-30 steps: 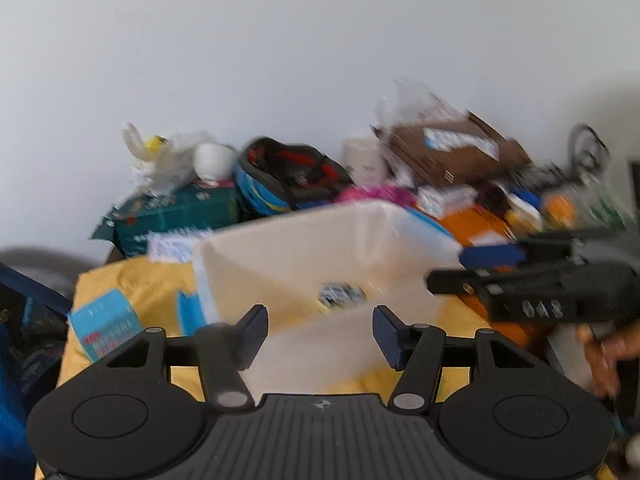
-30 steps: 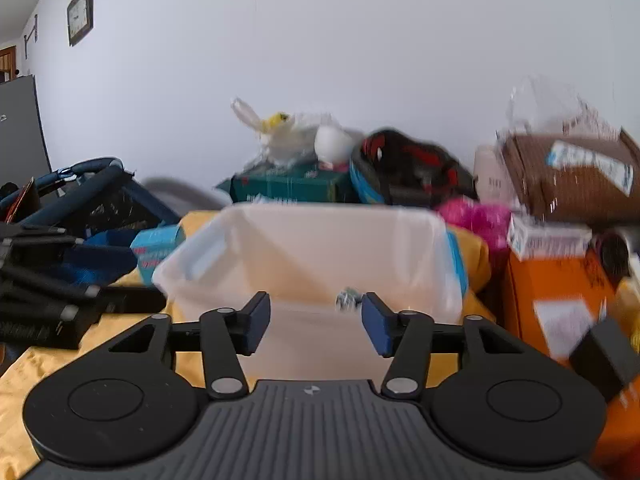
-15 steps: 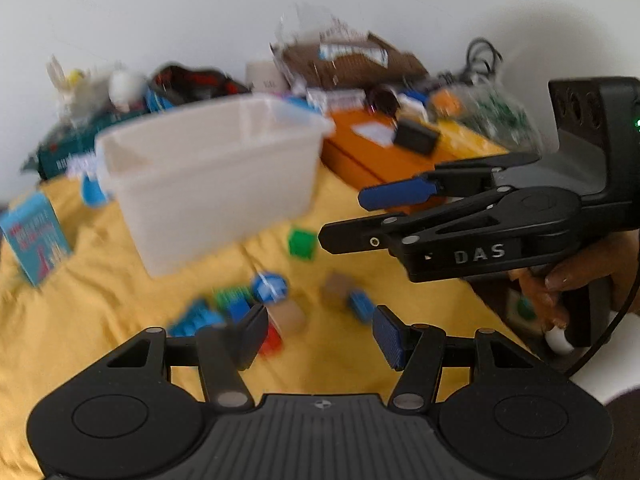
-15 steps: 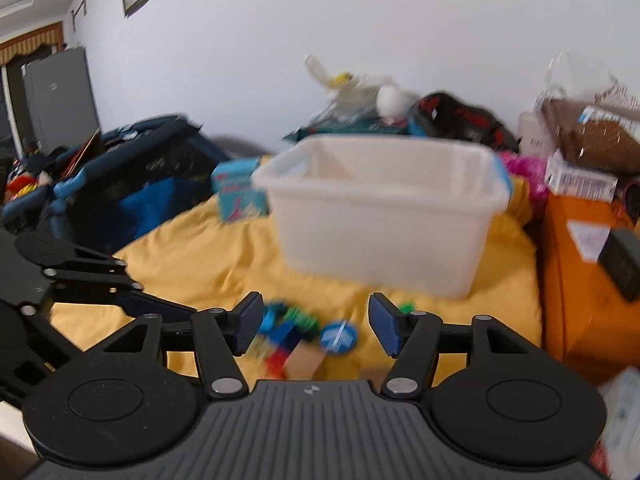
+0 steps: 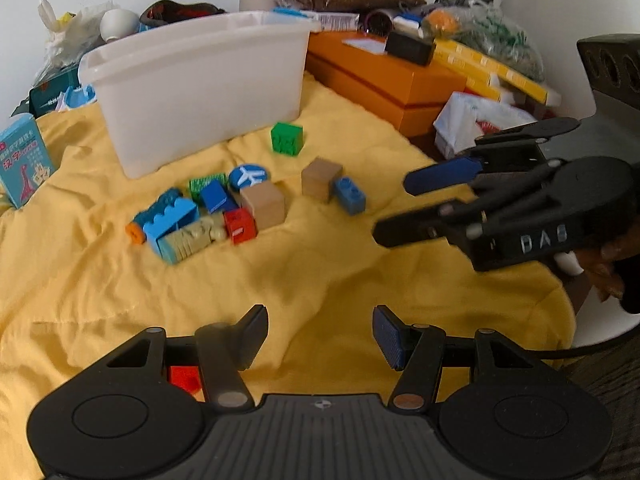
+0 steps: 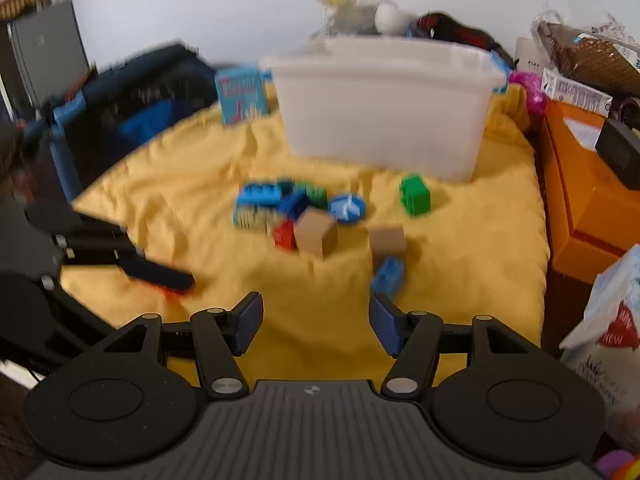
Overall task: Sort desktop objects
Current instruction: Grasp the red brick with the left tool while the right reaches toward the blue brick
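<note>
a cluster of toy blocks [image 5: 200, 216] lies on the yellow cloth [image 5: 280, 272] just in front of the translucent white plastic bin [image 5: 196, 92], apart from its front wall. in the cluster sit a light blue toothed brick [image 5: 168, 216], a beige textured brick [image 5: 192, 240] touching it, a small orange piece [image 5: 135, 233] at the cluster's far end from the bin's right corner, a red cube [image 5: 240, 226], a plain wooden cube [image 5: 263, 204], a dark blue block [image 5: 216, 197], a green ridged block [image 5: 206, 182] and a blue round disc with a white plane mark [image 5: 248, 176] nearest the bin. a green cube [image 5: 286, 138] sits alone near the bin's right front corner. a second wooden cube [image 5: 321, 179] and a small blue brick [image 5: 350, 196] touching it lie farther from the bin, to the right of the cluster.

the left gripper [image 5: 320, 336] hovers over bare cloth well in front of the bin, fingers spread and grasping nothing; a red block [image 5: 182, 378] shows under its left finger. the right gripper [image 6: 316, 326] is likewise spread wide and empty, near the small blue brick. in the left wrist view a hand [image 5: 604, 268] holds it.

a light blue card box [image 5: 24, 160] stands left of the bin; an orange box [image 5: 384, 80] sits to the bin's right, with a black item [image 5: 410, 48] on top.
</note>
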Demonstrator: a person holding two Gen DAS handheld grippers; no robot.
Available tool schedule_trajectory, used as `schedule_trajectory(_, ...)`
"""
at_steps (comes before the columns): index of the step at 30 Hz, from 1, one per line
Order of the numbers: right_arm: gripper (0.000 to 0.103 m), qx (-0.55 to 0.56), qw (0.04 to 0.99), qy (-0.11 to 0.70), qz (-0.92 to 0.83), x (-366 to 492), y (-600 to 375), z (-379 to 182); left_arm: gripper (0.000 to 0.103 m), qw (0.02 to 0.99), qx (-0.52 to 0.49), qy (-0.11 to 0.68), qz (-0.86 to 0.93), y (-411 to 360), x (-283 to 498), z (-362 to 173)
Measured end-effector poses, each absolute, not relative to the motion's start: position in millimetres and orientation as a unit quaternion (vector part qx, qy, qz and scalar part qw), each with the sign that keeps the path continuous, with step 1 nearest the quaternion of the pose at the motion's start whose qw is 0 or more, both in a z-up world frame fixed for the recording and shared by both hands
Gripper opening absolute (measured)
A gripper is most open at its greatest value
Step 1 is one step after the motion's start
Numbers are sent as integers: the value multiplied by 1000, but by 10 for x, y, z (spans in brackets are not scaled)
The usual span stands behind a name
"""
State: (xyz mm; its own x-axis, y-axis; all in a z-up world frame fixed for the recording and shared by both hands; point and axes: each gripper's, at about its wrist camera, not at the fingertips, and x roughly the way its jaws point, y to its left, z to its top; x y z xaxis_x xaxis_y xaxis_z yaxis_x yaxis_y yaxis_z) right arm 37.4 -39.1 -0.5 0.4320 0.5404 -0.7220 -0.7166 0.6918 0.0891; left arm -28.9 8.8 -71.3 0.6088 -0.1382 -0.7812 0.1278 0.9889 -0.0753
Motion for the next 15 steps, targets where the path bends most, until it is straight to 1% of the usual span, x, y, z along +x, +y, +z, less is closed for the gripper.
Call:
schedule_trajectory(10, 63, -168, 820, 415, 356, 229, -369, -313, 61, 882, 6, 465, -75, 24, -347, -968)
schedule_trajectory(12, 58, -189, 814, 414, 359, 190, -350, -350, 59, 882, 10, 465, -72, 11, -364, -1006)
schedule_trajectory(13, 57, -197, 811, 415, 362, 176, -338, -367, 59, 883, 13, 463, -72, 6, -375, -1012)
schedule_trajectory(15, 55, -209, 804, 422, 364, 151, -310, -413, 52, 884, 19, 462, -71, -8, -391, -1008)
